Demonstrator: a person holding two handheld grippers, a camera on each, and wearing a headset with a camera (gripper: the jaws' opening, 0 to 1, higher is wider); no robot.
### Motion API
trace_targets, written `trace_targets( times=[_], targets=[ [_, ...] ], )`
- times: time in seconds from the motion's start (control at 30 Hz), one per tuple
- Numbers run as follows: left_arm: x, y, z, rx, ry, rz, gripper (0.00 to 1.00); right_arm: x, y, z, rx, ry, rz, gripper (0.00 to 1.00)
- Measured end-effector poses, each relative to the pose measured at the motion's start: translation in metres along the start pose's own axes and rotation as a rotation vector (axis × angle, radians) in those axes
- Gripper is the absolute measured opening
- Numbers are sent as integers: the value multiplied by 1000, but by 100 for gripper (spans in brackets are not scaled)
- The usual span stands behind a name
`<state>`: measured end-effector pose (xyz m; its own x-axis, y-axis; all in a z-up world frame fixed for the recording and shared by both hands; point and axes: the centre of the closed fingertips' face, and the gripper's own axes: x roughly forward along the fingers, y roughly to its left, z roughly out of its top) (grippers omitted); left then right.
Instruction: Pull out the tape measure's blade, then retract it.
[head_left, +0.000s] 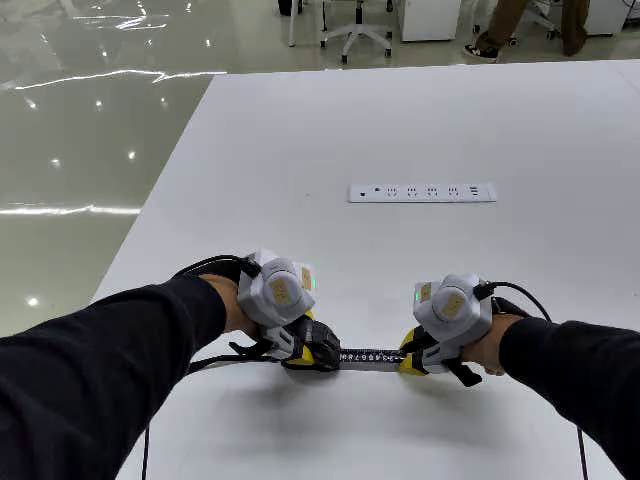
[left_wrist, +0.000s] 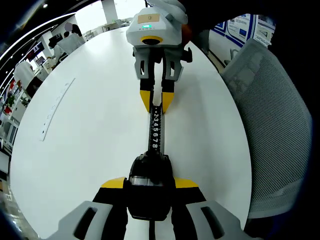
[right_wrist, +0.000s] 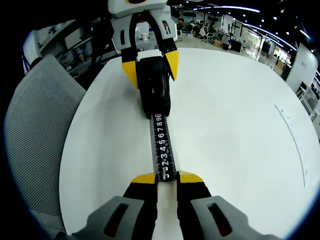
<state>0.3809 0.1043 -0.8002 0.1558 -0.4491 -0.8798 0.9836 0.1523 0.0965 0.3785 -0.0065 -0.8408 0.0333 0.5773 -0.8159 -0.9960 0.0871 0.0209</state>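
Both forearms, in black sleeves (head_left: 100, 350), reach in from the person's 2 sides and turn inward, so the 2 grippers point straight at each other along the desk's (head_left: 450, 120) near edge, closer to its left edge than its right. The hands sit behind the gripper bodies, knuckles up.

The left gripper (left_wrist: 150, 184) has its jaws clamped on the black case of the tape measure (right_wrist: 154, 90), 1 yellow tip on each side. The right gripper (right_wrist: 160, 177) has its jaws pinched together on the free end of the blade (right_wrist: 162, 142). The blade runs taut and straight between them, and the printed figures 1 to 9 are readable in both gripper views.

The blade's end hook is buried between the right jaws. The case's sides are covered by the left jaws, so any lock or button on it is hard to make out. Whether the case rests on the desk or hangs just above it I cannot tell.

A black cable (head_left: 205, 265) loops from the left gripper. A white power strip (head_left: 422, 192) lies well apart, toward the desk's middle. A grey mesh chair (right_wrist: 35, 130) stands at the near edge.
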Motion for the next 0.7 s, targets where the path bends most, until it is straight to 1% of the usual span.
trace_targets(
  times=[0.43, 0.7],
  targets=[
    [0, 0, 0, -1, -5, 3, 29, -9, -4, -11, -2, 11, -3, 8],
    [0, 0, -1, -3, -7, 7, 30, -12, -5, -16, 1, 15, -4, 8]
  ],
)
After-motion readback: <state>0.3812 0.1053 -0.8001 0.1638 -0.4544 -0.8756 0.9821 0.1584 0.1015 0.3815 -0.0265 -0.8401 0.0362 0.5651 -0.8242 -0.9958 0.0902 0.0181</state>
